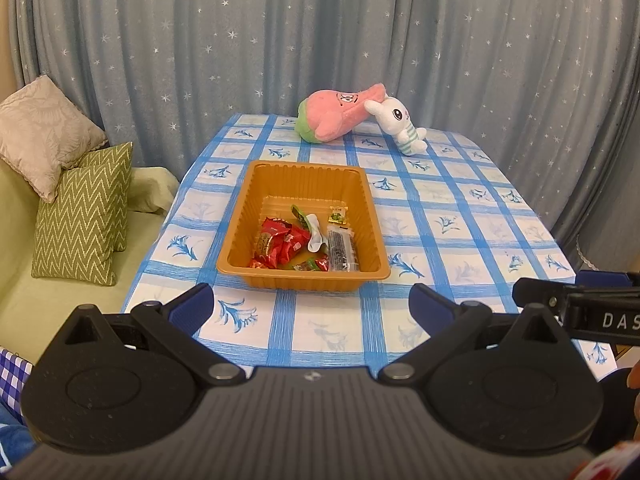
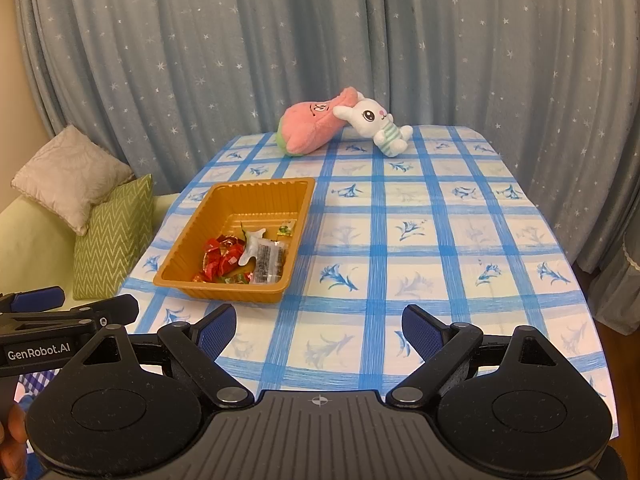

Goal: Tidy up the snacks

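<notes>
Both our grippers, left point(image 1: 311, 306) and right point(image 2: 319, 328), hang spread and empty near the table edge. Snacks point(image 1: 302, 242) lie in the tray point(image 1: 236, 216); the task looks nearly done, and next we'd check for strays.

The print on the snack packets point(image 1: 304, 244) in the orange tray point(image 1: 240, 248) is too small to read. The right gripper point(image 1: 576, 304) is cut off by the left view's edge, and the green sofa point(image 2: 28, 240) by the right view's.

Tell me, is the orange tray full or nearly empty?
Partly filled: snack packets lie in the near part of the orange tray; its far part is bare.
</notes>
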`<action>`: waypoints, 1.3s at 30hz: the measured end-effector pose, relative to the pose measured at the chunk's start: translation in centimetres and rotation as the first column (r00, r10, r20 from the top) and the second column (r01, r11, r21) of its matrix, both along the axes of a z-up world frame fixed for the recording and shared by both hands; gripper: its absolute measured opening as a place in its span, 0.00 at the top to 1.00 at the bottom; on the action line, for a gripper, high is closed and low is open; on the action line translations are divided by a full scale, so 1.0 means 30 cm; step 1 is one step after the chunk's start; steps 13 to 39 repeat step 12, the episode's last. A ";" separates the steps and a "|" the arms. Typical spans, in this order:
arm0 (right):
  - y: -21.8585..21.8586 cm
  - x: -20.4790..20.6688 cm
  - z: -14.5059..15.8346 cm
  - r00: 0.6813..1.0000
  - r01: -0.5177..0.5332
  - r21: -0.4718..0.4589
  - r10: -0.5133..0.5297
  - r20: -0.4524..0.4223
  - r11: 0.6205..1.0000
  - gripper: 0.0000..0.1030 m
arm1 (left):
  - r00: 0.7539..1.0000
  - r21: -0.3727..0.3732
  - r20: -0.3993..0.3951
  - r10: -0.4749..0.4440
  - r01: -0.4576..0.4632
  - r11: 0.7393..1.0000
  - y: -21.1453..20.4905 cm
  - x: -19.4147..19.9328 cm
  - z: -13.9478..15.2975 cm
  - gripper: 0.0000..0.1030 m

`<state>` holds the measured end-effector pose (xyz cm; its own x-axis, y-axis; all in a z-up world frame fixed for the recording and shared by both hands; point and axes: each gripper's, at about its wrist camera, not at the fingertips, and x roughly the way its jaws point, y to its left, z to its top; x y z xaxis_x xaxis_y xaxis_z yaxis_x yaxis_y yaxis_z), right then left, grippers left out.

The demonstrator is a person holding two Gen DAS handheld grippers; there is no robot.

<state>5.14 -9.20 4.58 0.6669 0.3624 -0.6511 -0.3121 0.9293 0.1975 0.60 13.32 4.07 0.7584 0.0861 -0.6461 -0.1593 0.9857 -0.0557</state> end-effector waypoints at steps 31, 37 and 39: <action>0.000 0.001 -0.001 1.000 0.001 0.001 -0.001 -0.002 1.000 0.13 | 1.000 -0.002 0.010 0.012 -0.012 1.000 -0.007 0.000 0.000 0.00; 0.000 0.001 -0.001 1.000 0.001 0.001 -0.001 -0.002 1.000 0.13 | 1.000 -0.002 0.010 0.012 -0.012 1.000 -0.007 0.000 0.000 0.00; 0.000 0.001 -0.001 1.000 0.001 0.001 -0.001 -0.002 1.000 0.13 | 1.000 -0.002 0.010 0.012 -0.012 1.000 -0.007 0.000 0.000 0.00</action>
